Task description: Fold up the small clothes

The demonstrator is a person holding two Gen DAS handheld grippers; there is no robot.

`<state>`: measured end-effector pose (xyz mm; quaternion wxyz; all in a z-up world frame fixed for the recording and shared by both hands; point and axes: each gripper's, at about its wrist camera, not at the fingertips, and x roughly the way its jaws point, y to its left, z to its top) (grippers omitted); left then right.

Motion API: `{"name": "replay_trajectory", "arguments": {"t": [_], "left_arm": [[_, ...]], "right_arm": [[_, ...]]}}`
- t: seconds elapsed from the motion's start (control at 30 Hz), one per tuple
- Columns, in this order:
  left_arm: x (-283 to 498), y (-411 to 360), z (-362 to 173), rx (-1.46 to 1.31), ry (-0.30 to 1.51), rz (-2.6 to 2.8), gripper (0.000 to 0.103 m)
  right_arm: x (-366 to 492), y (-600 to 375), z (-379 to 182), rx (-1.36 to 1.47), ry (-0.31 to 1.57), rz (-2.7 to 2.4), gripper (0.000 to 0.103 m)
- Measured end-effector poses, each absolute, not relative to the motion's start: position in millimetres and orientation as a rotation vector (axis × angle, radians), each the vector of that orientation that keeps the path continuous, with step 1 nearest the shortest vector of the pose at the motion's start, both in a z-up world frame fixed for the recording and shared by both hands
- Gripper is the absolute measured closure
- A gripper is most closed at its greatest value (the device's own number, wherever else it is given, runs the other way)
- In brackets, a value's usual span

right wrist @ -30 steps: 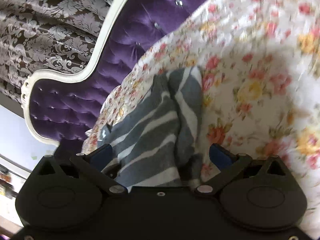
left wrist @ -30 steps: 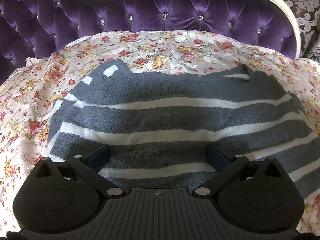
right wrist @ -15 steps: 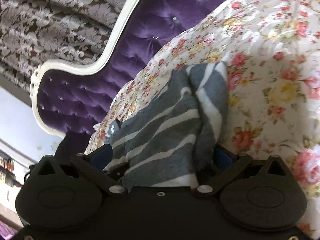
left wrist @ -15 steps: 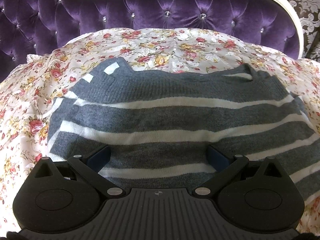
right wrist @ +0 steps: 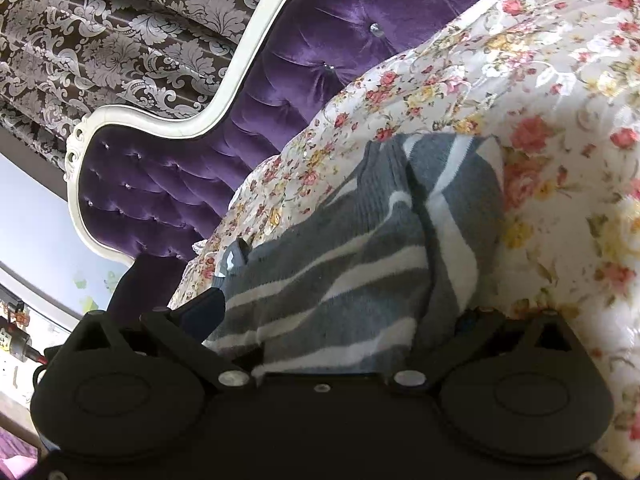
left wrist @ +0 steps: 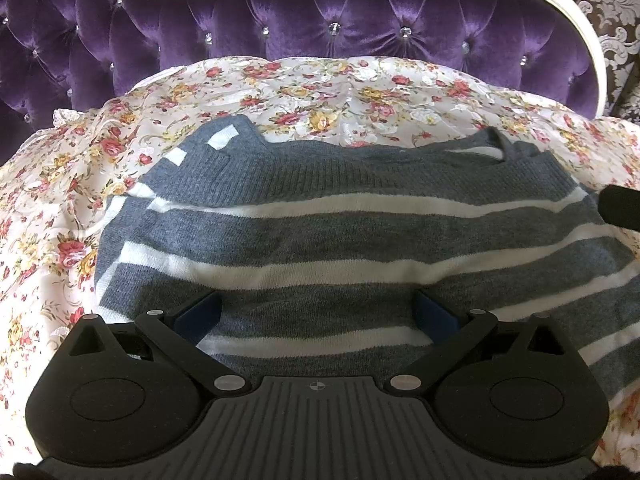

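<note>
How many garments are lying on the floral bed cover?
1: a grey-and-white striped sweater spread across the floral bed cover, below the purple headboard. Anything beneath it would be hidden.

A grey-and-white striped sweater (left wrist: 320, 232) of soft matt knit, ribbed at its edge, lies on smooth floral cotton-like bedspread (left wrist: 320, 92) — behind, a glossy tufted purple velvet headboard (left wrist: 280, 24).

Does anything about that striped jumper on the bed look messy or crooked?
Slightly. The grey striped jumper lies mostly flat on the floral bedspread, but its right edge is bunched into a raised fold. No damage shows.
</note>
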<state>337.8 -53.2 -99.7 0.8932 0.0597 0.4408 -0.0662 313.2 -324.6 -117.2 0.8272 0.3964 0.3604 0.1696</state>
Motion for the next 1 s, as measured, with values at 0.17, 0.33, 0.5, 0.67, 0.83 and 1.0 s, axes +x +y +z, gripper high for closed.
{"name": "replay_trajectory", "arguments": {"t": [0.17, 0.33, 0.5, 0.67, 0.83, 1.0], "left_arm": [[337.4, -53.4, -99.7, 0.124, 0.912, -0.135, 0.0], [338.0, -53.0, -99.5, 0.124, 0.914, -0.131, 0.0], [338.2, -52.9, -99.5, 0.125, 0.915, -0.132, 0.0], [338.2, -53.0, -99.4, 0.124, 0.914, -0.132, 0.0], [335.9, -52.2, -98.3, 0.121, 0.899, -0.135, 0.0], [341.5, -48.2, -88.8, 0.106, 0.919, -0.163, 0.001]], "right_arm": [[312.0, -326.0, -117.5, 0.849, 0.763, 0.363, 0.0], [312.0, -325.1, -117.3, 0.846, 0.763, 0.357, 0.0], [312.7, -324.4, -116.9, 0.846, 0.763, 0.354, 0.0], [312.9, -324.6, -117.0, 0.844, 0.765, 0.354, 0.0], [314.1, -324.5, -116.8, 0.845, 0.772, 0.354, 0.0], [314.5, -325.0, -117.2, 0.846, 0.774, 0.361, 0.0]]}}
